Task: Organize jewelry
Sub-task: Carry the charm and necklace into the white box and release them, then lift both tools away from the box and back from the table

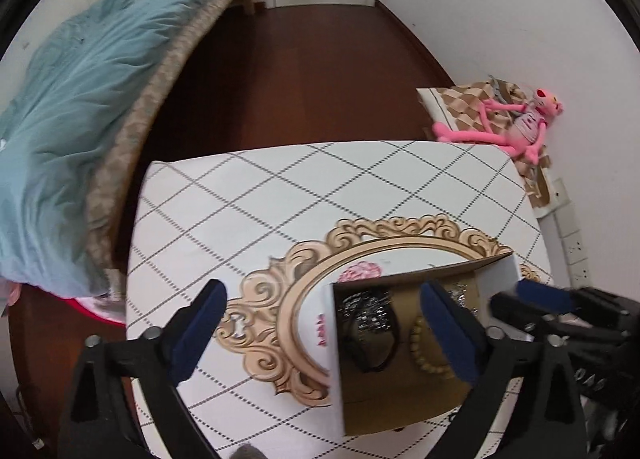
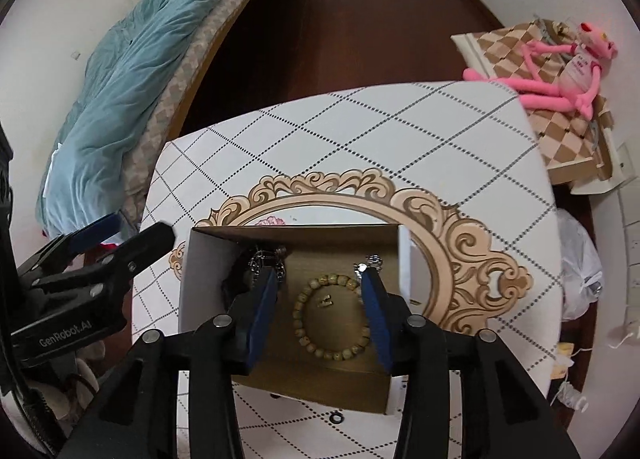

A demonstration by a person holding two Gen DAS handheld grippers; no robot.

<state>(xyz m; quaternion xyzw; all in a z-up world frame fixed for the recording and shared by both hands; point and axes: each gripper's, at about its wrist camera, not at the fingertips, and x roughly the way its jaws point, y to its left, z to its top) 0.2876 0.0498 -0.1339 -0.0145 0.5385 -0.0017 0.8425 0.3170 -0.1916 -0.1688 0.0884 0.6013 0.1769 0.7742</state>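
Observation:
An open cardboard box [image 2: 192, 283] with white outer walls stands on the patterned table [image 2: 360, 131]. Inside lie a tan beaded bracelet [image 2: 332, 317], a small gold piece [image 2: 326, 302] inside its ring, silver chain jewelry [image 2: 266, 257] at the back left and a silver piece [image 2: 372, 261] at the back right. My right gripper [image 2: 320, 287] is open and empty, its fingers down in the box on either side of the bracelet. My left gripper [image 1: 324, 307] is open and empty, straddling the box's left wall [image 1: 320, 339]; the box's bracelet [image 1: 424, 355] and chains [image 1: 368, 309] show there.
A small black ring [image 2: 336, 417] lies on the table in front of the box. A bed with a blue quilt [image 1: 80, 99] stands to the left. A pink plush toy [image 2: 560, 67] lies on a checkered cushion at the right. A white plastic bag [image 2: 580, 271] sits beside the table.

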